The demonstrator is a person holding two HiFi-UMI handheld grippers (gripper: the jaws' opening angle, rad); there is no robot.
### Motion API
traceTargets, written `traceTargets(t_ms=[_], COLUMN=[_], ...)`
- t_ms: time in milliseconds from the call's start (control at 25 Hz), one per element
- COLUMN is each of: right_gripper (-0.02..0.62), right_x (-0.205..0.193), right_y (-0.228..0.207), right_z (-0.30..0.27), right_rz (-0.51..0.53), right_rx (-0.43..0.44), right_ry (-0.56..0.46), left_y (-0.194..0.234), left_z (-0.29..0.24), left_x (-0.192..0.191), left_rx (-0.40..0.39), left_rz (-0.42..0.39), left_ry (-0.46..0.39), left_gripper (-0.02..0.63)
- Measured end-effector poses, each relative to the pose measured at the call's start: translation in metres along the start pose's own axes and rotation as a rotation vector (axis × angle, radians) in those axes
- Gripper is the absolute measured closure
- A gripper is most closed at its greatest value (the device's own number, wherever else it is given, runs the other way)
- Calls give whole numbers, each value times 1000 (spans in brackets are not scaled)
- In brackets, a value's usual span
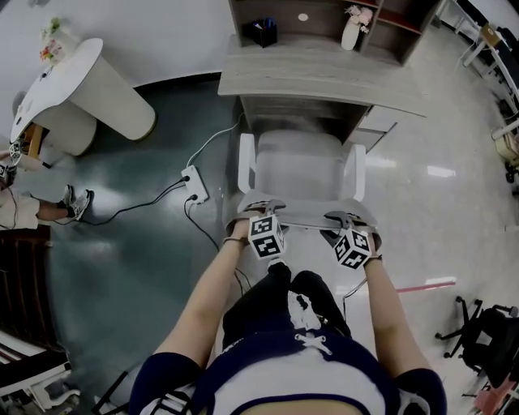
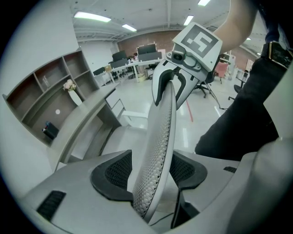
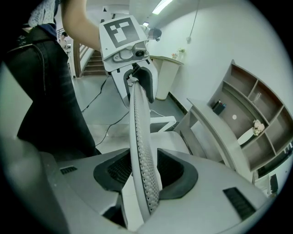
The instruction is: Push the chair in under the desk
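A white chair (image 1: 298,162) faces the grey desk (image 1: 324,77), its seat front at the desk's opening and its armrests outside the desk. Both grippers hold the top edge of its mesh backrest (image 1: 302,216). My left gripper (image 1: 261,212) clamps that edge left of centre, my right gripper (image 1: 345,220) right of centre. In the left gripper view the backrest (image 2: 158,146) runs edge-on between the dark pads of the left gripper (image 2: 153,171). The right gripper view shows the backrest (image 3: 142,146) held the same way in the right gripper (image 3: 144,171).
A white power strip (image 1: 195,184) with cables lies on the floor left of the chair. A white round table (image 1: 89,85) stands further left. Open shelves (image 1: 324,16) with a vase (image 1: 350,32) top the desk. A black chair base (image 1: 478,324) is at right.
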State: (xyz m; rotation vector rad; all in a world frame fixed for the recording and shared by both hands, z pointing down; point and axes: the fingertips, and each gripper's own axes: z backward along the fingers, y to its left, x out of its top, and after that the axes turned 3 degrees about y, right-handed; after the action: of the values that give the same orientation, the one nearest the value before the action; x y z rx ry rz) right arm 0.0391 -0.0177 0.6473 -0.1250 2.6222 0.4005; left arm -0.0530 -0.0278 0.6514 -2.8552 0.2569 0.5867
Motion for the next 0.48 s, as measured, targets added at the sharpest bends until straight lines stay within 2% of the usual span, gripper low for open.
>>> traceTargets(t_ms=[160,480], right_gripper=[449,449], right_x=[3,2], right_y=[-13,-39], right_z=[-5,-17], right_rz=[3,3], right_rx=[-26,-23], right_ry=[4,16], left_y=[16,44], left_z=[-1,-8], left_x=[1,4], left_rx=[16,45], left_rz=[-10,-18], left_ry=[-18,-28], left_gripper=[356,351])
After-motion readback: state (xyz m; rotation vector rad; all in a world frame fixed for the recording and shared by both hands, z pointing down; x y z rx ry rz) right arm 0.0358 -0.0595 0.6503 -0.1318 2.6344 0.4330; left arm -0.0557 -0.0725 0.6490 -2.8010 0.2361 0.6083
